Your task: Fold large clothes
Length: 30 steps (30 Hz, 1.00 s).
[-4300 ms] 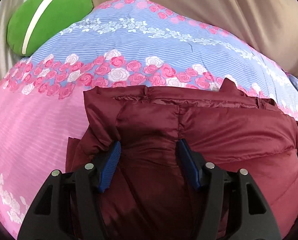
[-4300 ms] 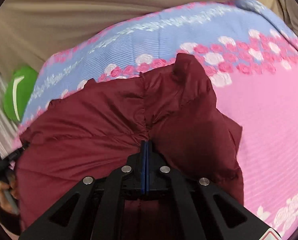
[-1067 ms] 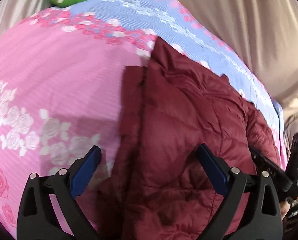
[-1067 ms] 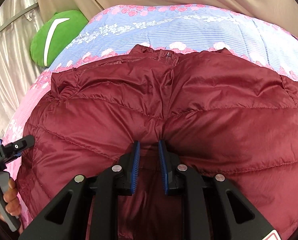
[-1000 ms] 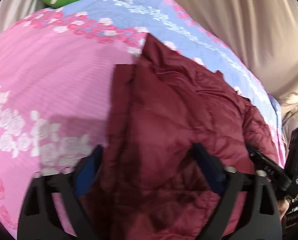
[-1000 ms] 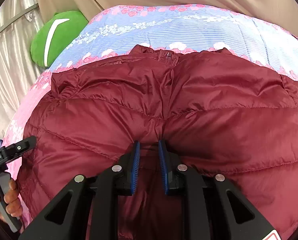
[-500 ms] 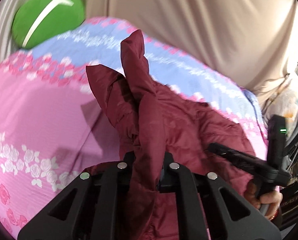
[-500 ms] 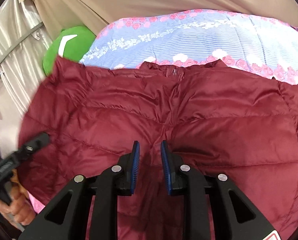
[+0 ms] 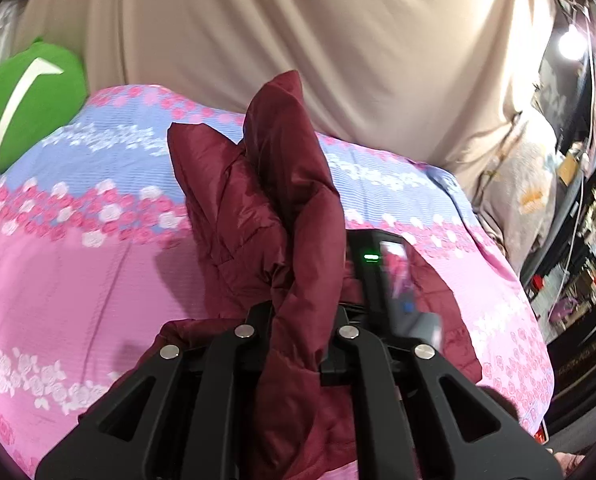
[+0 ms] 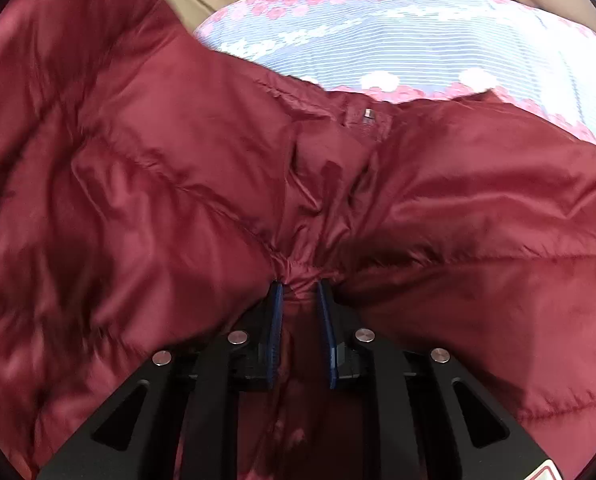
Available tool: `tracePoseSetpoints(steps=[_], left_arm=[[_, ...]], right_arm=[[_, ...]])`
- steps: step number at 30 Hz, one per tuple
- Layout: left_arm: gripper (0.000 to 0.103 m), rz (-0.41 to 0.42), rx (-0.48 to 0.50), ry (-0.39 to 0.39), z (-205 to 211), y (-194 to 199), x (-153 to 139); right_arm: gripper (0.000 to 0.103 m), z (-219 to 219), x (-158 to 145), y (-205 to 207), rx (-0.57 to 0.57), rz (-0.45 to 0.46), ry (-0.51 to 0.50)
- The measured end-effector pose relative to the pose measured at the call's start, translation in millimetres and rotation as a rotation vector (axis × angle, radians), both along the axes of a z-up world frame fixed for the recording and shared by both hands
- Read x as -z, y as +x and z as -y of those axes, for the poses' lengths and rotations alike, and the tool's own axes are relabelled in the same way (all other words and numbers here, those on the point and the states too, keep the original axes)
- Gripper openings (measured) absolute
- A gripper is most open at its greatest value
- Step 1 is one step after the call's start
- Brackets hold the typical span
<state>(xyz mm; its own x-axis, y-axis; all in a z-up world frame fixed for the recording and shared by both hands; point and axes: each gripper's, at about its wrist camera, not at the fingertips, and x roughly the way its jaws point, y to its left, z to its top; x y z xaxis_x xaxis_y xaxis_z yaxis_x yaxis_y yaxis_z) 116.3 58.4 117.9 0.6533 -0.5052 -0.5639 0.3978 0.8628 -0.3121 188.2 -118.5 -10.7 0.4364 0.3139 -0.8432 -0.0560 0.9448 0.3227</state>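
Observation:
A dark red puffer jacket (image 9: 281, 184) lies on the flowered bedspread (image 9: 77, 260). My left gripper (image 9: 302, 312) is shut on a fold of its edge and holds it up off the bed, so the cloth stands in a peak before the camera. The right gripper's body (image 9: 386, 268), with a green light, shows just behind that fold. In the right wrist view the right gripper (image 10: 300, 288) has a bunch of the jacket (image 10: 458, 208) pinched between its blue pads, and its jaws are closing. The jacket's left side billows up, blurred. A small metal snap (image 10: 368, 113) marks the collar.
A green pillow (image 9: 21, 100) sits at the bed's far left corner. A beige curtain (image 9: 298, 40) hangs behind the bed. Cluttered shelves and a bright lamp (image 9: 586, 220) stand to the right. The bedspread (image 10: 398, 32) shows beyond the collar.
My left gripper closed on the jacket's edge and lifted it up and toward the right gripper. In the right wrist view the jacket's left side rose and swept over; the right grip held.

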Motion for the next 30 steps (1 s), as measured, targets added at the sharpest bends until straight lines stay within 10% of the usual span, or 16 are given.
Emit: tracePoseSetpoints(steps=[16,30], left_arm=[[0.009,-0.011,0.037,0.078,46,9,7],[0.009,0.011,0.109,0.110,95,0,-1]], right_arm=[[0.020,67,-61,-43,0.082,0.081,0.000],[0.019,67,-7,-29,0.018,0.079,0.017]])
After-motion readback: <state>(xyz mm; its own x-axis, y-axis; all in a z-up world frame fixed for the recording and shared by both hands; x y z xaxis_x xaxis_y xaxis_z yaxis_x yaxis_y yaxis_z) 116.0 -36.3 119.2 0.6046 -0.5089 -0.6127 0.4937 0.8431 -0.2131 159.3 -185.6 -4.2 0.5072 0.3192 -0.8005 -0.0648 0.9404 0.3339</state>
